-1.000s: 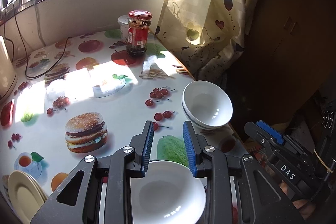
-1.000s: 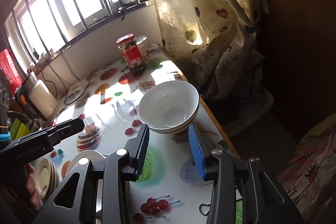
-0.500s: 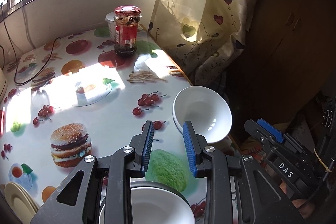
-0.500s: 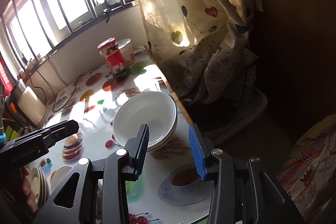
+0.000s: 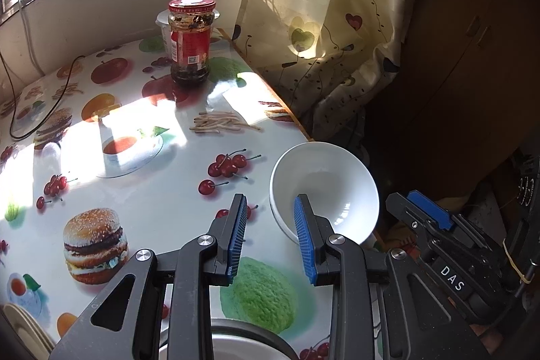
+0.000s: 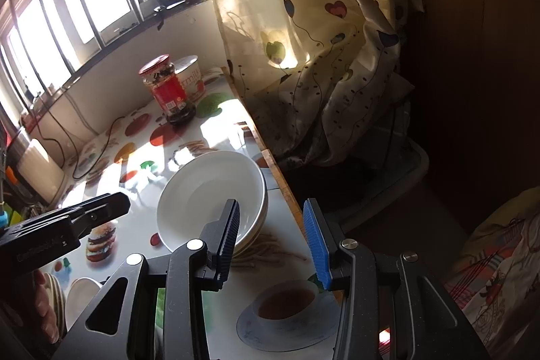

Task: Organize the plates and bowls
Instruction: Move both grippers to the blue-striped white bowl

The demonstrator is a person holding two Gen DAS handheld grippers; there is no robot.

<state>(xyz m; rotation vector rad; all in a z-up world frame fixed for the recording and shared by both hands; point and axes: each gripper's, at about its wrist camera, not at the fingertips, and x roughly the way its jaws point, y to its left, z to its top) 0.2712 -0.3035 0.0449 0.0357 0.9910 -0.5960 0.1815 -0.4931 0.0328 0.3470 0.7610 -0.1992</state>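
1. Left gripper [image 5: 270,235] open, empty, above table [image 5: 152,191].
2. Right gripper [image 6: 271,240] open, empty, straddling near rim of stacked white bowls [image 6: 209,191].
3. Bowls at table edge, at 1 o'clock from left gripper.
4. Red-lidded jar [image 5: 190,39] far, at 11 o'clock.

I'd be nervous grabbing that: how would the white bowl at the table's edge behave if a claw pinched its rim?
The white bowl looks glazed, so probably slippery and rigid. It seems nested in another bowl, so it may rock. It sits close to the table edge; a push could likely send it off and break it.
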